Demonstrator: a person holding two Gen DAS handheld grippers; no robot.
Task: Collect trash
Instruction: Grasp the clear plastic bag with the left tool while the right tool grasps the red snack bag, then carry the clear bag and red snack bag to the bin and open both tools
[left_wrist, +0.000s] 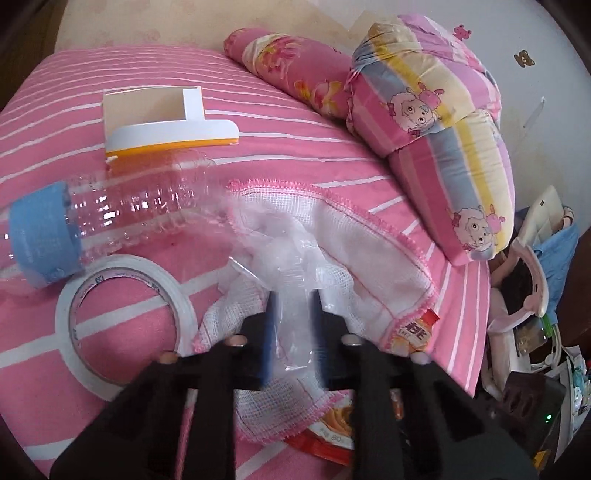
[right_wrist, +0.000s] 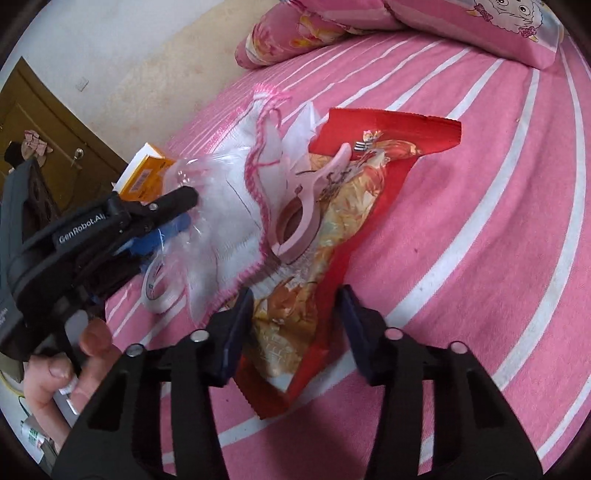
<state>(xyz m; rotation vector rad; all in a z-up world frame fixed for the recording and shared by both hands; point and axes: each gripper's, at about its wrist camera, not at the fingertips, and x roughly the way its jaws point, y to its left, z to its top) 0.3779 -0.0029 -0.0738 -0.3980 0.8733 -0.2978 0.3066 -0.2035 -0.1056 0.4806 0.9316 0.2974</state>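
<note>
Apparently the left gripper (left_wrist: 291, 299) pinches a clear plastic bag (left_wrist: 284, 258) between nearly closed fingers, while the right gripper's (right_wrist: 295, 295) fingers straddle a red snack packet (right_wrist: 332, 229), spread.

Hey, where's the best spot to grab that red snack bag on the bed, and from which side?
Take the red snack bag by its near end, coming down from above where the right gripper already straddles it. It lies flat, and farther up a pink clip and the white cloth cover it, so the near end is probably the freest part.
</note>
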